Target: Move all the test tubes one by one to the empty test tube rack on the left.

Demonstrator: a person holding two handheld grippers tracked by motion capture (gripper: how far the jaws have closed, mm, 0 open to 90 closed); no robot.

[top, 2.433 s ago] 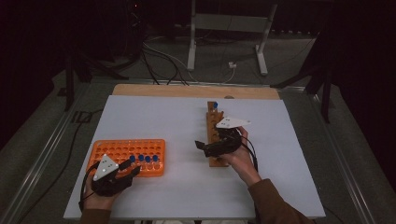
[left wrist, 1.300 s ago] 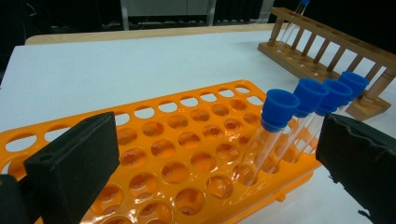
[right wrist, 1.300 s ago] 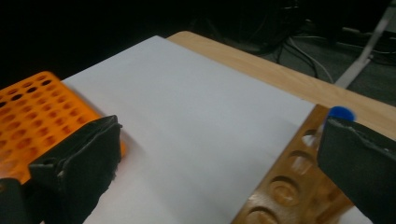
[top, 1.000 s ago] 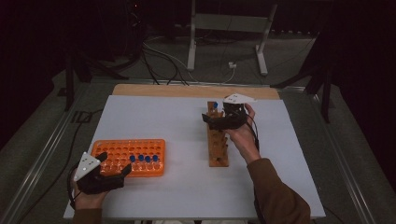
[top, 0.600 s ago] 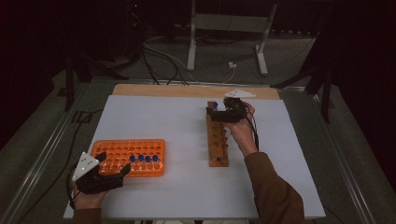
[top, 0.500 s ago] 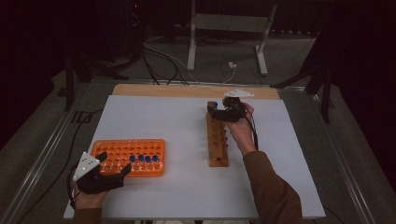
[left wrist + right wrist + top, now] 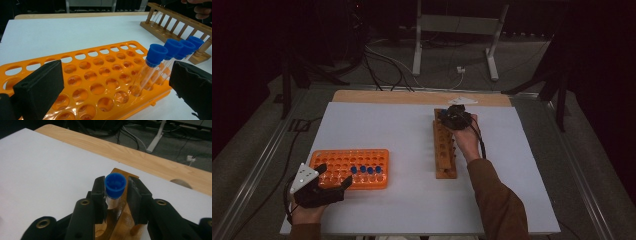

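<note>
A clear tube with a blue cap (image 7: 115, 185) stands in the far end of the wooden rack (image 7: 445, 155). My right gripper (image 7: 115, 181) points down over it; its jaws have just been closing, and both pads now sit against the cap's sides. In the high view the right gripper (image 7: 451, 116) is at the rack's far end. My left gripper (image 7: 334, 182) rests at the near left corner of the orange rack (image 7: 347, 161), open. In the left gripper view its jaws (image 7: 117, 80) stand wide apart, with several blue-capped tubes (image 7: 172, 46) in the orange rack (image 7: 82, 75) near the right jaw.
A white sheet (image 7: 392, 125) covers the table, with a bare wooden strip (image 7: 412, 97) along the far edge. Table legs and cables (image 7: 452, 45) lie on the dark floor beyond. The wooden rack (image 7: 175, 22) shows at the top right of the left gripper view.
My right gripper has gone from the wooden rack's near half to its far end, sunk, and closed its jaws around the blue cap. The left gripper slid left earlier and has since held still.
</note>
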